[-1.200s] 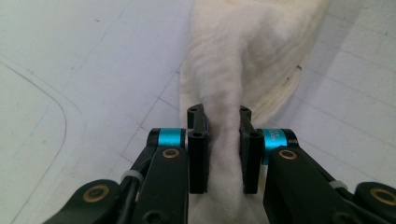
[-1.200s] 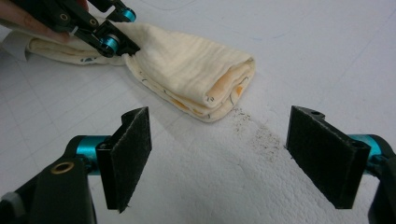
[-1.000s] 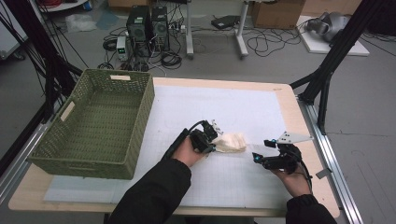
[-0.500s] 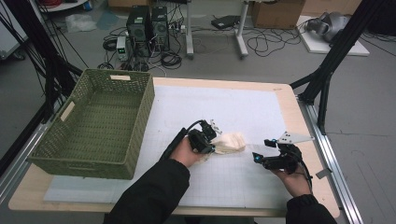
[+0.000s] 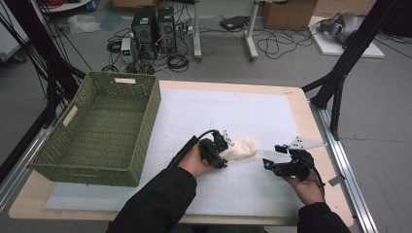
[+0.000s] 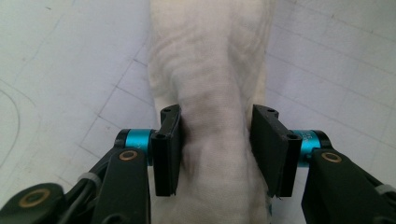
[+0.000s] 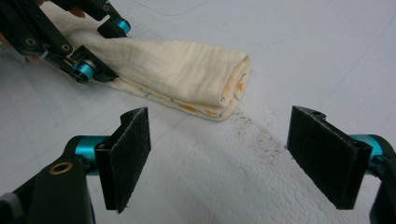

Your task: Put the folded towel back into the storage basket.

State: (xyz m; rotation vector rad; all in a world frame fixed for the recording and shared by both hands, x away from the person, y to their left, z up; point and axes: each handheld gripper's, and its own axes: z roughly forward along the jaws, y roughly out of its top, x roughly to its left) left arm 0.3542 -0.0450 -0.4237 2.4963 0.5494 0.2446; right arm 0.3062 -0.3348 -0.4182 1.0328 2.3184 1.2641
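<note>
Folded cream cloth lay mid-mat, long axis running left-near to right-far. Left gripper straddled its near-left end, jaws just opening — pads barely off the fabric. Right gripper gaped wide, empty, just right of it. Its view showed orange print at the fold's edge; no writing was legible.
</note>
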